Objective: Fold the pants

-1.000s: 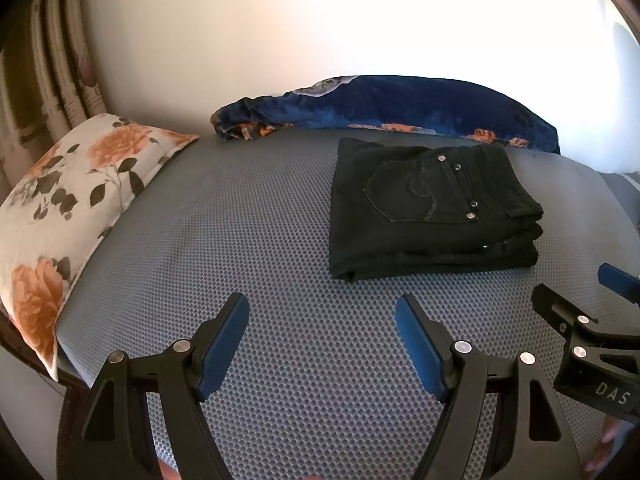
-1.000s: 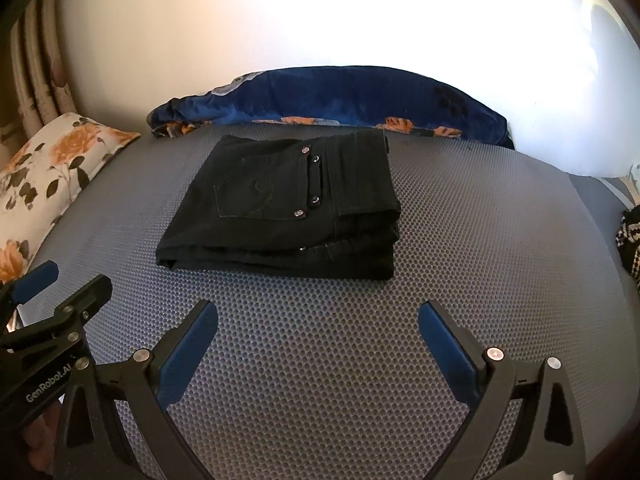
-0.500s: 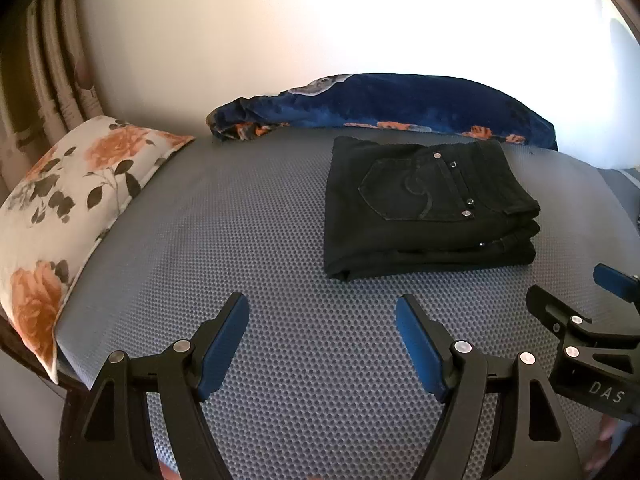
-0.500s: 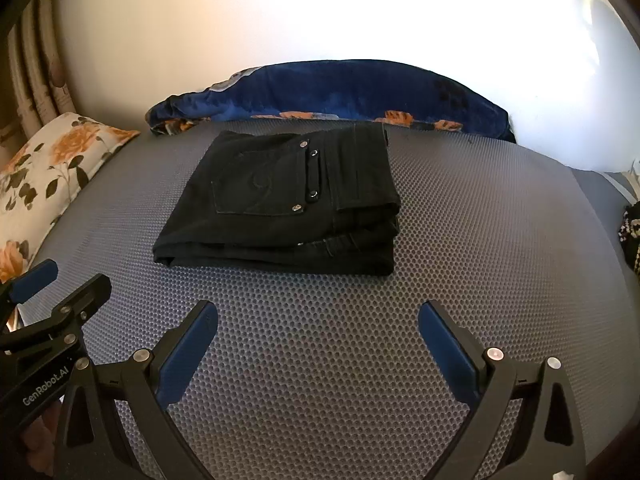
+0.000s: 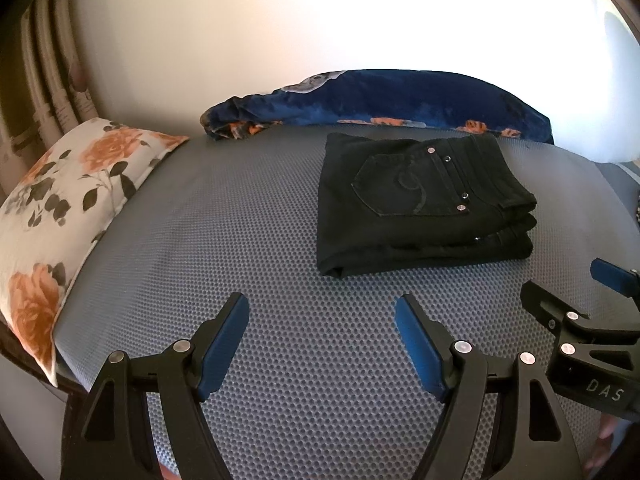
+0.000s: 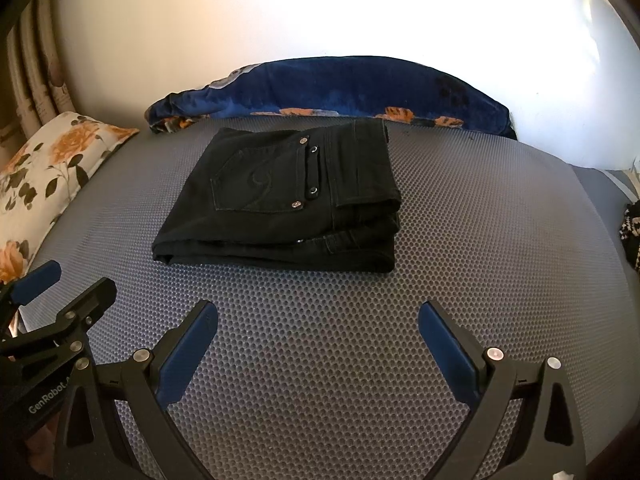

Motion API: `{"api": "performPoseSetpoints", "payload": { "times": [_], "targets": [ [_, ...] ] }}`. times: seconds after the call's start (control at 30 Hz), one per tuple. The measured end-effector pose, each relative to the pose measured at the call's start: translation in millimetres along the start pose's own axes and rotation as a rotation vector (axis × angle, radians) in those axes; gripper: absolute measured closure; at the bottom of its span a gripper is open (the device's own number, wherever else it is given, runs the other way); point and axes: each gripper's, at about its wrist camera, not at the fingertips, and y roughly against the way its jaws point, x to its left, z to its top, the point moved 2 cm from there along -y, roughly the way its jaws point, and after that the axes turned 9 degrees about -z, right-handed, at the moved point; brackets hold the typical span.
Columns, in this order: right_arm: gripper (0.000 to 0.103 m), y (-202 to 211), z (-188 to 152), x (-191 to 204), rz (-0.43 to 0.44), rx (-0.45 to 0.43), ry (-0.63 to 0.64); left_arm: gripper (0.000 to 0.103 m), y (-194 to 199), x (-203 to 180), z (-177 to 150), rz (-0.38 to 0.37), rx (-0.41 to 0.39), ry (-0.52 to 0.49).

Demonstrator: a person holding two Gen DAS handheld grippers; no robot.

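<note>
Both grippers are easing back slightly from the bed, so the folded pile is sitting a little higher and farther off in each view than a second ago; the pile itself is not shifting.

From the left wrist camera, the left gripper (image 5: 322, 310) is hovering with its blue-padded black fingers spread wide, holding nothing. The folded black denim pants (image 5: 420, 208) are lying flat on the grey honeycomb-textured mattress cover (image 5: 240, 240), ahead and to the right, back pocket facing up. A white pillow with orange roses (image 5: 68, 200) is resting at the left edge, and a dark blue floral blanket (image 5: 400, 98) is bunching against the wall just behind the pants. The right gripper (image 5: 576, 292) is showing at the right edge.

From the right wrist camera, the right gripper (image 6: 318, 318) is likewise gaping wide and empty. The pants (image 6: 288, 196) are lying ahead, well apart from its fingertips. The left gripper (image 6: 68, 284) is poking in at the lower left, and the pillow (image 6: 44, 172) and blanket (image 6: 332, 88) are framing the mattress cover (image 6: 480, 240).
</note>
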Motion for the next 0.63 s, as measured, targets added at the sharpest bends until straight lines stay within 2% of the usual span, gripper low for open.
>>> {"api": "performPoseSetpoints", "payload": {
  "times": [0.63],
  "targets": [
    [0.003, -2.7, -3.1, 0.6, 0.000, 0.017, -0.008, 0.027, -2.2, -0.9, -2.2, -0.023, 0.014, 0.005]
  ]
}}
